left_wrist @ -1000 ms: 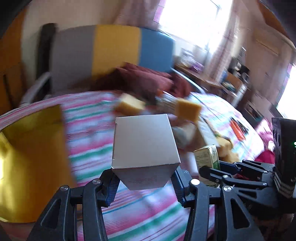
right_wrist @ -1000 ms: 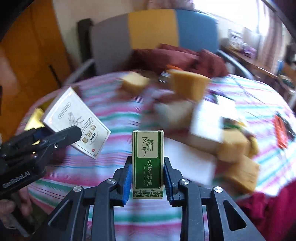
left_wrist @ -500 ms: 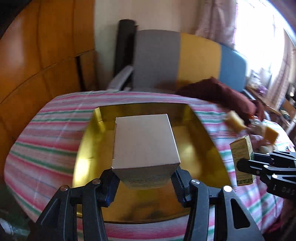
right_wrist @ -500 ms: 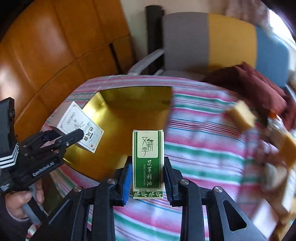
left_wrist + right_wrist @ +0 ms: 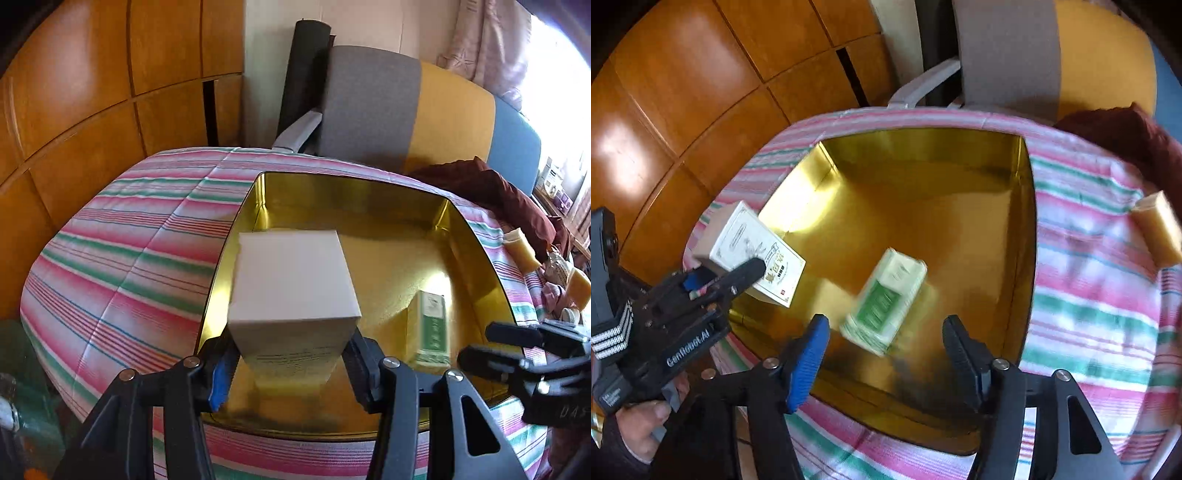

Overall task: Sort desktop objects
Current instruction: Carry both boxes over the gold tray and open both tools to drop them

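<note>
left tongs [image 5: 291,365]: clamped on white box [image 5: 291,280], held over gold tray [image 5: 369,192] | right tongs [image 5: 884,349]: opening, pads clear of green carton [image 5: 884,299], blurred, inside tray | tray on striped desk [image 5: 129,266]

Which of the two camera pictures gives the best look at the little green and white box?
The right wrist view: the green and white box sits blurred but whole, mid-frame over the gold tray, between the opening right tongs. The left wrist view shows it small, off to the side.
</note>
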